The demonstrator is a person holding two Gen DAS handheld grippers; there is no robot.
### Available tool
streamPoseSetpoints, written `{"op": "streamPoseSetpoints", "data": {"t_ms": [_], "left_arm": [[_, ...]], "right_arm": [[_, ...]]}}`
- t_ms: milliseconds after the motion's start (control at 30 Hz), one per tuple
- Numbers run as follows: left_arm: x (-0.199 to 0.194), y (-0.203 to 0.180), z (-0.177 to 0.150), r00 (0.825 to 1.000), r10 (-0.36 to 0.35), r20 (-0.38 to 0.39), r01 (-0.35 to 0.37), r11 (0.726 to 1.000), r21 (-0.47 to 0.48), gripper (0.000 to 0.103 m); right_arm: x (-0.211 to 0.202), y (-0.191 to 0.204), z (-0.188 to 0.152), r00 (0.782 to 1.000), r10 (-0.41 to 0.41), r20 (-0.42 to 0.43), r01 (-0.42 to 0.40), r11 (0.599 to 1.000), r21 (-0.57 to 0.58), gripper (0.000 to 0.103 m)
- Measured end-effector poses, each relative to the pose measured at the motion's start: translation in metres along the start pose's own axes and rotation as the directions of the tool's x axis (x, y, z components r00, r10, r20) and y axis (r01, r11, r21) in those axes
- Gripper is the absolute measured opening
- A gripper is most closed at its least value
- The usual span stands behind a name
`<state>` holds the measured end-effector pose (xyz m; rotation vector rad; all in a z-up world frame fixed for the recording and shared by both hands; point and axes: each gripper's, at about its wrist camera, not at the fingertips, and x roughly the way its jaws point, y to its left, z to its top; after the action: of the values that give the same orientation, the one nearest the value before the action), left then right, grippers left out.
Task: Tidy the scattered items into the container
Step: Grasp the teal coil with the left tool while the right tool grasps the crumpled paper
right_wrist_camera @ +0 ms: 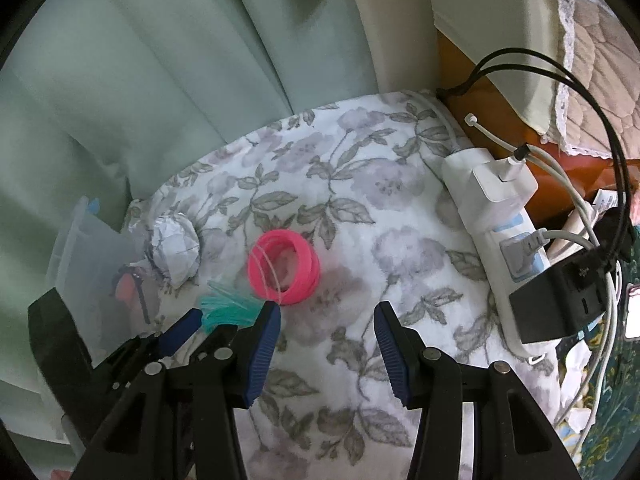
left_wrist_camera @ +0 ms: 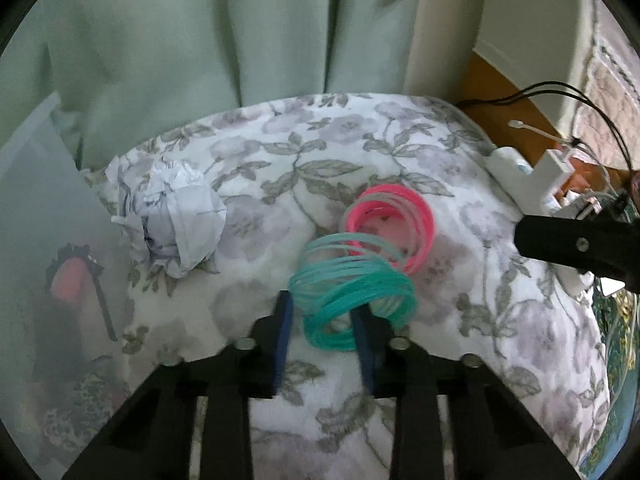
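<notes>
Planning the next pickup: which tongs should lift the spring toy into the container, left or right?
Left. The left tongs already pinch the teal end of the spring toy, and the container sits on their side; the right tongs hang open, empty.

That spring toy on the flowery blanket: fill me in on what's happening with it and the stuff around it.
A person with two handheld grippers is tidying a bed. The left gripper is closed on the teal end of a teal and pink plastic spring, whose pink end rests on the floral blanket. The right gripper hangs open above the blanket beside the pink coils, holding nothing. A crumpled paper ball lies loose near the translucent container at the left, which already holds a few things.
</notes>
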<state>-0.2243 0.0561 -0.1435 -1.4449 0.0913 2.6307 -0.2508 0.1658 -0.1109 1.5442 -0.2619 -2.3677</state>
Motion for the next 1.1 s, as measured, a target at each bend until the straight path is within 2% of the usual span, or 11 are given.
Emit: {"op": "streamPoseSetpoints", "data": {"t_ms": [33, 133, 333, 533, 733, 833, 1000, 1100], "left_arm": [[0.001, 0.003, 0.000, 1.000, -0.005, -0.001, 0.005, 1.000, -0.016, 0.012], [-0.001, 0.011, -0.003, 1.000, 0.008, 0.007, -0.007, 0.998, -0.058, 0.008], [-0.017, 0.034, -0.015, 0.999, 0.046, 0.022, -0.042, 0.987, -0.156, 0.006], [-0.035, 0.050, -0.035, 0.998, 0.067, 0.012, -0.063, 0.975, -0.213, 0.006], [-0.042, 0.064, -0.055, 0.994, 0.103, -0.027, -0.107, 0.955, -0.275, 0.006], [-0.042, 0.065, -0.062, 0.990, 0.134, -0.036, -0.139, 0.951, -0.275, 0.006], [-0.036, 0.066, -0.064, 0.989, 0.139, -0.044, -0.146, 0.952, -0.270, 0.006], [-0.028, 0.070, -0.065, 0.990, 0.128, -0.061, -0.140, 0.949, -0.282, 0.006]], "right_arm": [[0.002, 0.001, 0.001, 1.000, -0.003, -0.003, 0.003, 1.000, -0.003, 0.053], [0.007, 0.005, 0.004, 1.000, -0.005, -0.009, 0.005, 1.000, -0.015, 0.053], [0.013, 0.017, 0.010, 1.000, 0.002, -0.009, -0.002, 0.999, -0.039, 0.053], [0.019, 0.041, 0.019, 0.999, 0.032, -0.002, -0.032, 0.996, -0.087, 0.053], [0.031, 0.087, 0.027, 0.990, 0.137, -0.018, -0.138, 0.973, -0.187, 0.053], [0.043, 0.107, 0.030, 0.982, 0.184, -0.049, -0.191, 0.956, -0.224, 0.053], [0.070, 0.137, 0.031, 0.968, 0.225, -0.110, -0.247, 0.928, -0.279, 0.053], [0.084, 0.149, 0.031, 0.957, 0.253, -0.144, -0.285, 0.913, -0.292, 0.059]]}}
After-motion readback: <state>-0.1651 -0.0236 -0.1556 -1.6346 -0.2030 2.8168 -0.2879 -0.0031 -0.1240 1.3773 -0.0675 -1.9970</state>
